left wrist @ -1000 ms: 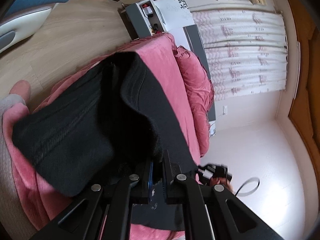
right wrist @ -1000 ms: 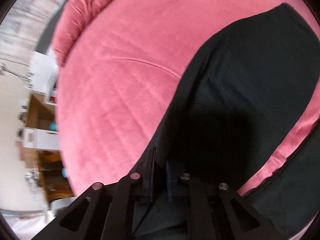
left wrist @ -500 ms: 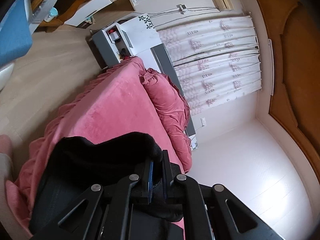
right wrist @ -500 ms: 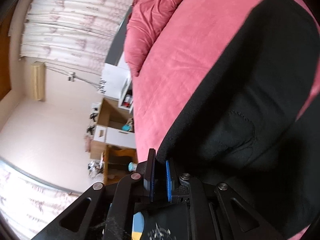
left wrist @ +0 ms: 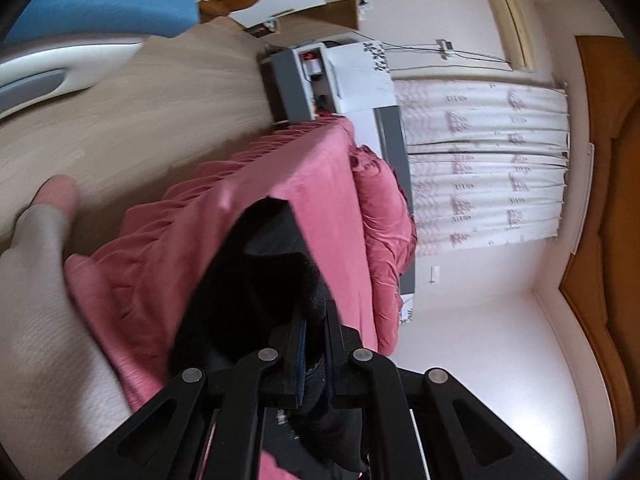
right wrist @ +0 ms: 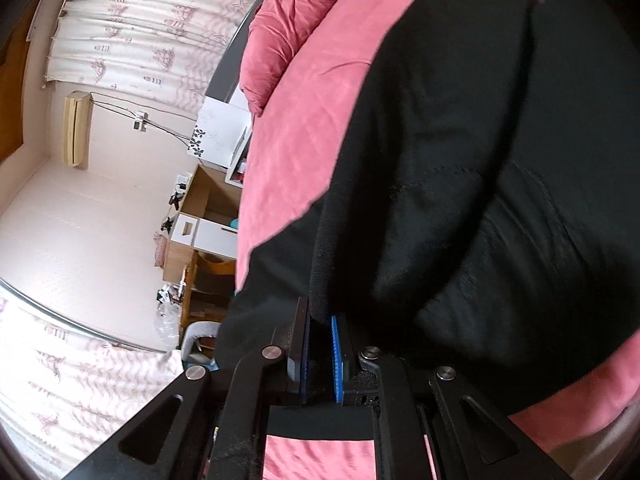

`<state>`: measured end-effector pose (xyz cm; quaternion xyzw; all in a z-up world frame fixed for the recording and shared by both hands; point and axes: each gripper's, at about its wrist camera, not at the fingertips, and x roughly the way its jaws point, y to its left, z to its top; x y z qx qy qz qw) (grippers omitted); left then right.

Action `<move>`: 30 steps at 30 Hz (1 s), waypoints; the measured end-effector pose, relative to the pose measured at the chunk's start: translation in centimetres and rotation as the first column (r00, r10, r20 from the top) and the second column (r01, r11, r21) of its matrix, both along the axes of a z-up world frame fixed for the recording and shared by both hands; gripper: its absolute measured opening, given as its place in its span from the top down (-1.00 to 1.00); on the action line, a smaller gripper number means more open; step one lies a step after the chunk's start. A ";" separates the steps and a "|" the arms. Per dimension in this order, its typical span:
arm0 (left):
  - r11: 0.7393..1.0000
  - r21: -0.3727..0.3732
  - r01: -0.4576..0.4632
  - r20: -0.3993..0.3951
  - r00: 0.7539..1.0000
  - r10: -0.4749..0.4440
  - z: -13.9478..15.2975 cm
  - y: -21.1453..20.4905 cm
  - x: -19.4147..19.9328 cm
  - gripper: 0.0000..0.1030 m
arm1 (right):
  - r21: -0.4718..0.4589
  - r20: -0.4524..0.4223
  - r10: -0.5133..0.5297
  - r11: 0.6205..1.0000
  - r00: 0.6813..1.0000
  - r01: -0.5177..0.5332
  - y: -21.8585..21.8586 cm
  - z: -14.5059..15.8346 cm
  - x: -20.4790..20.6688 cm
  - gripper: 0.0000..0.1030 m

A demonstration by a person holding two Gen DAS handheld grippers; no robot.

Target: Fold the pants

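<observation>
The black knit fabric pants [left wrist: 256, 280] hang bunched over a bed covered in a pink velvety bedspread [left wrist: 320, 184], held at two points. In the left wrist view, the left black two-finger gripper [left wrist: 314, 344] has its jaws drawn close together with a thick fold of the pants' edge pinched between the blue-lined pads; the cloth rises from the jaws and drapes away up and to the left, over the ruffled side of the bedspread. A second bit of dark cloth trails below the jaws, toward the camera.

In the right wrist view, the right black two-finger gripper [right wrist: 320, 344] also has its jaws nearly together, clamping a ribbed hem of the pants [right wrist: 480, 184] between its blue pads [right wrist: 335, 356]. From there the garment spreads up and to the right across the bedspread [right wrist: 296, 152], covering most of that side of the view.

A pink ruffled pillow [left wrist: 384, 216] lies at the head of the bed, beside white patterned curtains [left wrist: 480, 160]. Light wooden flooring [left wrist: 140, 120] runs along the bed's side.
</observation>
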<state>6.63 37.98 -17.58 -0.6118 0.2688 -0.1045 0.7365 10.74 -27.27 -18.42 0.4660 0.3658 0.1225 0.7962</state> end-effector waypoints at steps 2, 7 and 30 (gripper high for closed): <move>1.000 -0.003 -0.007 -0.012 1.000 0.007 -0.8 0.0 -0.4 0.87 | -0.028 -0.015 0.010 1.000 1.000 -0.010 0.2 -0.9 -0.1 0.82; 0.999 -0.037 -0.033 -0.047 0.998 0.031 -2.4 -0.1 -1.6 0.85 | -0.044 -0.046 0.009 0.999 0.999 -0.011 0.1 -3.3 -0.1 0.82; 0.990 0.046 0.136 -0.422 0.901 -0.104 2.9 -3.9 2.6 0.27 | -0.001 -0.015 0.019 1.000 1.000 -0.019 -1.6 -4.7 -1.8 0.86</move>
